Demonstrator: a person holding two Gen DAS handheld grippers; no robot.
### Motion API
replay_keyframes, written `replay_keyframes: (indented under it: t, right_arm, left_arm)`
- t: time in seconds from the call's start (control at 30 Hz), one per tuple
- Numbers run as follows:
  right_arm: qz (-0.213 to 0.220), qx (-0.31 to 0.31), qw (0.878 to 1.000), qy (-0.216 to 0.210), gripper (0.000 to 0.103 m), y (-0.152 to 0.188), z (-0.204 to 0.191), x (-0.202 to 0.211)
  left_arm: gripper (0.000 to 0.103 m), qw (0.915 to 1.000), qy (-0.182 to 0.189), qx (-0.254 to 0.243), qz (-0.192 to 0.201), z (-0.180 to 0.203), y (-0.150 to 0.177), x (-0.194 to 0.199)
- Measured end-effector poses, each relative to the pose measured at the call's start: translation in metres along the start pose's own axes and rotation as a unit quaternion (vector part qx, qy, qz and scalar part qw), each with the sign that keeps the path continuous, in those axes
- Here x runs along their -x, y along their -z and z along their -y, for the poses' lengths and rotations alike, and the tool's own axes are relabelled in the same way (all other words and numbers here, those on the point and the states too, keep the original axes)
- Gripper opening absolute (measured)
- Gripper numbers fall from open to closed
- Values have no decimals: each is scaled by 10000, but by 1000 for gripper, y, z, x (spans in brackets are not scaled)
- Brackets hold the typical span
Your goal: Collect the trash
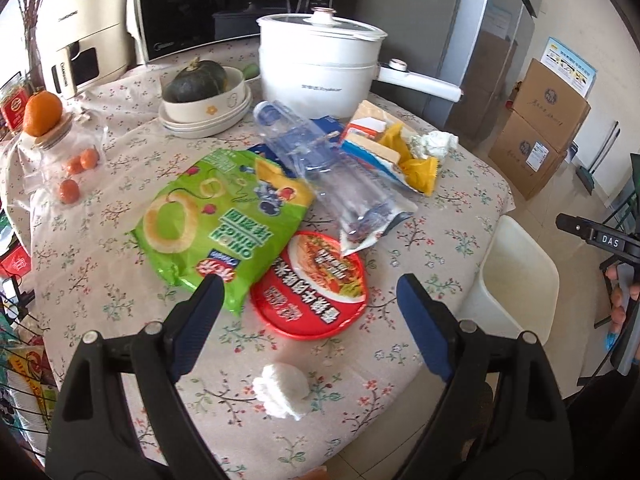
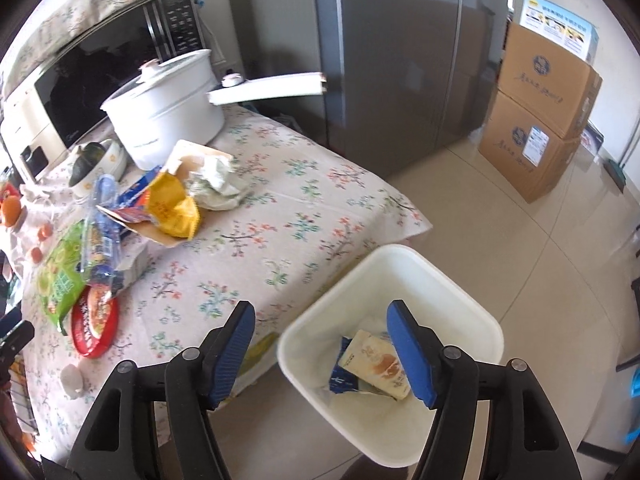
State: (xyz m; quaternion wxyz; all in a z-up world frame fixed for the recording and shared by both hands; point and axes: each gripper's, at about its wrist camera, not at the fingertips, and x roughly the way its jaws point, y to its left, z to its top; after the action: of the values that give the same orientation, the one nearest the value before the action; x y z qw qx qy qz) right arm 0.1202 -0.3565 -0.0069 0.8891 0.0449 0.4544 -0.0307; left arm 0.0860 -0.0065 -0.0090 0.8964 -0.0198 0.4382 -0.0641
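Both tongs empty and spread: right over the bin, left over the litter on the table

The right tongs point(image 2: 322, 350) stand wide apart with nothing between them, above the white bin point(image 2: 460, 304) on the floor just beside the table point(image 2: 280, 208); a drink carton point(image 2: 376, 364) and a blue wrapper point(image 2: 342, 376) already lie inside. The left tongs point(image 1: 310, 312) gape just as wide over the table's near edge, the crumpled tissue point(image 1: 282, 392) just below them and the red noodle lid point(image 1: 310, 284) beyond, partly under the green onion-ring bag point(image 1: 220, 216) and the clear plastic bottle point(image 1: 320, 168). Judgement: take the loose tissue first, coming straight down so the pads pinch its bulk, not the cloth; the flat lid will likely need lifting by its rim, and the bottle may roll if nudged
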Motion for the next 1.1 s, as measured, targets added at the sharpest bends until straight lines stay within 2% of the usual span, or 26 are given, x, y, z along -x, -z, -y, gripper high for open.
replay_keyframes:
  t: [0.23,0.4,0.57,0.77,0.9,1.1]
  right_arm:
    - [171,450,9981,-372,76,-11,-64,0]
    - [163,876,9946,-534,76,-12,-110,-10]
    - [88,1109,9916,-655,76,-10,-142,-19]
    - [16,1201,9904,-685,76,-8,-160,-26]
    - [-21,1209,9904,-675,76,-6,-161,-28]
    - [-38,1213,9909,-576,76,-5,-158,-29]
  left_arm:
    - [88,9970,-425,596,-247,-63,3,-15]
    - [88,9928,-427,1038,-417,-93,4,-30]
    - [88,9882,-206,1444,-477,-113,4,-41]
    - [87,9778,281,2032,-434,-129,7,-54]
    - [78,9686,578,2385,-406,-138,11,-61]
    - [50,9591,957,2642,-359,-143,14,-69]
